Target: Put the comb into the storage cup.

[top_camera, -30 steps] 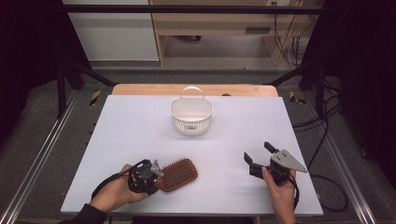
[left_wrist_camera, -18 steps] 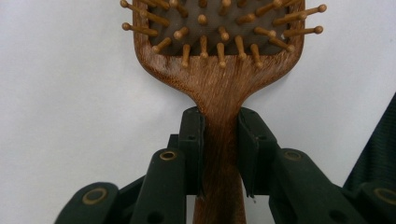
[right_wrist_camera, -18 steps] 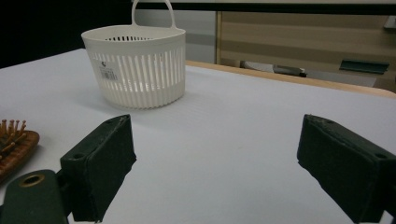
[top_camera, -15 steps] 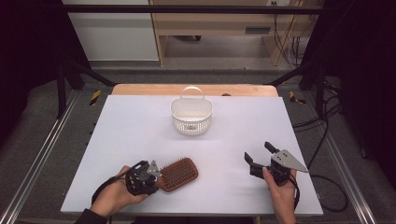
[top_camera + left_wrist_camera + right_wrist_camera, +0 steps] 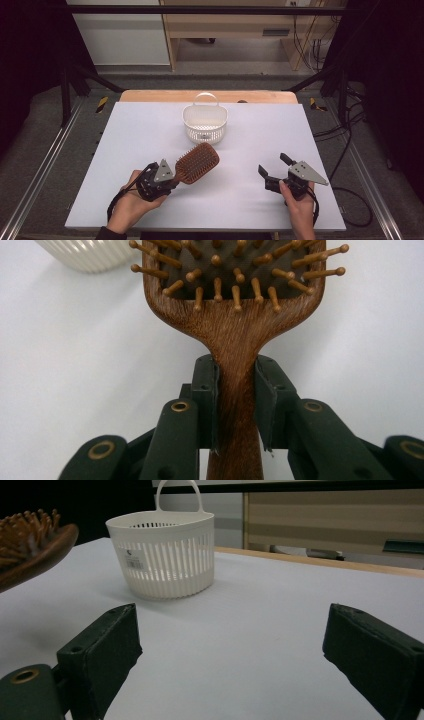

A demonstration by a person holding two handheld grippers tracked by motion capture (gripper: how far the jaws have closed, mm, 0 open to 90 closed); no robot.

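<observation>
Hairbrush handle clamped by left gripper

Brown wooden paddle hairbrush (bristles up), handle clamped, head raised toward the white slatted basket

Left gripper jaws clamped tight, right gripper jaws wide apart, low over table.

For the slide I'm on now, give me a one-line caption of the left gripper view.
Left tool shut on the wooden hairbrush handle, bristles facing the camera, above the white table.
</observation>
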